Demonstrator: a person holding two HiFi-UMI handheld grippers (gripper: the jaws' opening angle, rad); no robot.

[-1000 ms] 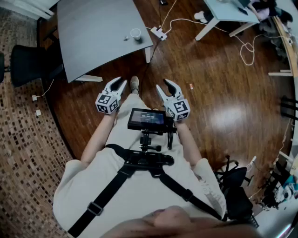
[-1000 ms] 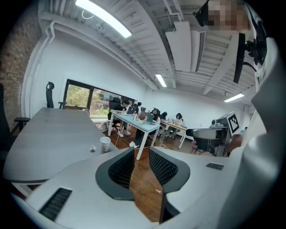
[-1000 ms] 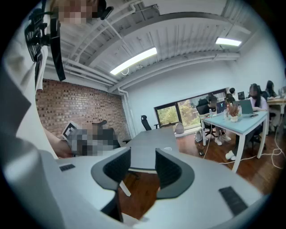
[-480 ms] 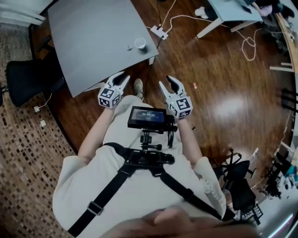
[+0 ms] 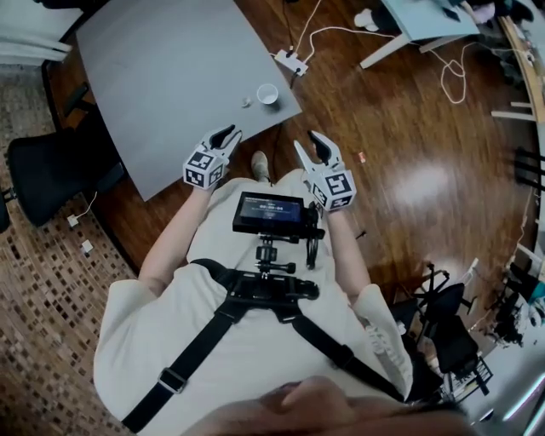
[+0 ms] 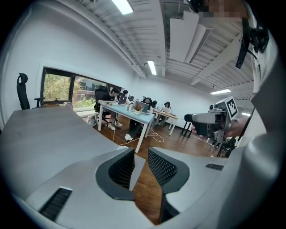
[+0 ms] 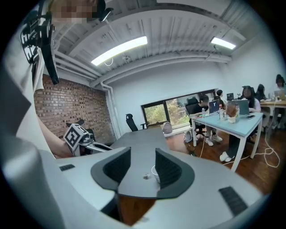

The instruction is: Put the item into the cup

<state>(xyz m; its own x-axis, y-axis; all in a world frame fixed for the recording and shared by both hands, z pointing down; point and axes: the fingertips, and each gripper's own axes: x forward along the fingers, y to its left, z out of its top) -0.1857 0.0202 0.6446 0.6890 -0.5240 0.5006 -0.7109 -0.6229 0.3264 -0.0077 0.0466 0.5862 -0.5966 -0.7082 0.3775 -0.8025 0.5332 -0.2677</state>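
Note:
A small white cup [image 5: 267,94] stands near the corner of the grey table [image 5: 170,77], with a small pale item [image 5: 246,102] just left of it. Both grippers hang in front of my chest, short of the table. My left gripper [image 5: 227,134] is over the table's near edge, its jaws closing a little with nothing between them [image 6: 140,154]. My right gripper [image 5: 308,140] is open and empty over the wooden floor. In the right gripper view its jaws [image 7: 143,156] frame the item [image 7: 145,176] and the cup [image 7: 154,171], both still far off.
A black office chair [image 5: 51,170] stands left of the table. A power strip [image 5: 289,60] with white cables lies on the floor behind the table corner. Another desk [image 5: 417,17] is at the top right; more chairs [image 5: 443,332] stand at the lower right.
The view has moved toward the table: the cup and the item sit lower and nearer in the head view. Both grippers have come closer to the table edge.

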